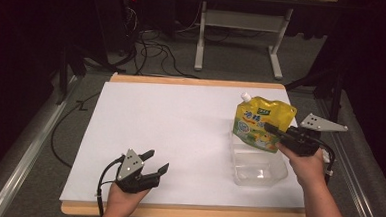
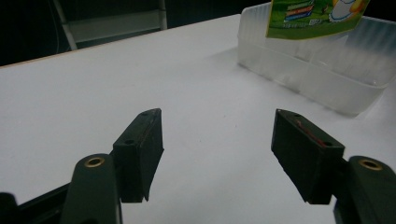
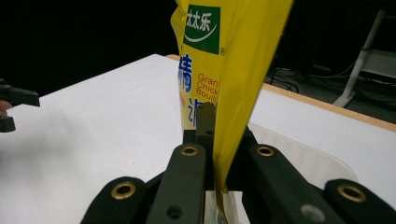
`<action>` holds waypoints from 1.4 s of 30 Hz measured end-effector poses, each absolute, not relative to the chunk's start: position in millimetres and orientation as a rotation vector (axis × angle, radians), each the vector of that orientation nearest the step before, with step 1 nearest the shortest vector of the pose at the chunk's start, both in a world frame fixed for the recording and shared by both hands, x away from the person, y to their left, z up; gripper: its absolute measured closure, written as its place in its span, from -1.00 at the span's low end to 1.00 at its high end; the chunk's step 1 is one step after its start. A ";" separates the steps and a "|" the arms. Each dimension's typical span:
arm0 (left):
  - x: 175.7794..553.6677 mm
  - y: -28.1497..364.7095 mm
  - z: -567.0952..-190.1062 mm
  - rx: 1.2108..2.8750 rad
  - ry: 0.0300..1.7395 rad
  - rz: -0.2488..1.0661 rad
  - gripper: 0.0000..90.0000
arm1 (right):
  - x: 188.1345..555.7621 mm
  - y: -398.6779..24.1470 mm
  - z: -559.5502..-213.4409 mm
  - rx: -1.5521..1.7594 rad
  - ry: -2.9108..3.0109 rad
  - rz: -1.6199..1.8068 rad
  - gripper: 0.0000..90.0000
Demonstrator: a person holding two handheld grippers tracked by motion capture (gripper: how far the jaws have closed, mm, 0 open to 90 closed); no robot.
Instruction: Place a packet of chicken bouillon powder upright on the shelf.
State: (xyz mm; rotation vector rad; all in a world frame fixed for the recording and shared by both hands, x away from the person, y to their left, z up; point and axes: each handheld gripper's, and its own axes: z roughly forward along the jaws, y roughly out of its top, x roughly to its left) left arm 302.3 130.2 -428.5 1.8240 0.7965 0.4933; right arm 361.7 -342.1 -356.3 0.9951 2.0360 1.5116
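A yellow spouted pouch [image 1: 261,124] with green and orange print hangs upright over a clear plastic tub [image 1: 258,167] at the right of the white table. My right gripper [image 1: 274,129] is shut on the pouch's right edge; in the right gripper view the pouch [image 3: 224,70] rises between the closed jaws. My left gripper [image 1: 155,161] rests low near the table's front left, open, with nothing between its fingers. The left gripper view has the tub [image 2: 322,70] ahead to the right, with the pouch's lower edge [image 2: 313,18] above it.
The white sheet [image 1: 179,133] covers a wooden table top. Beyond the far edge stand a white frame [image 1: 240,36] and loose cables [image 1: 149,48] on the floor. Metal rails [image 1: 24,144] run along both sides.
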 end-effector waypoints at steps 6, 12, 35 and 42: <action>302.8 130.0 -428.8 1.827 0.796 0.493 -0.23 | 366.5 -342.3 -358.8 0.996 2.044 1.529 0.99; 302.9 130.2 -428.7 1.827 0.797 0.493 -0.23 | 369.6 -341.2 -361.7 1.001 2.065 1.517 0.99; 304.0 130.2 -429.2 1.830 0.796 0.492 -0.23 | 369.8 -343.3 -368.8 1.031 2.077 1.463 0.99; 304.1 130.3 -429.2 1.831 0.796 0.488 -0.23 | 372.7 -340.4 -375.0 1.034 2.091 1.449 0.99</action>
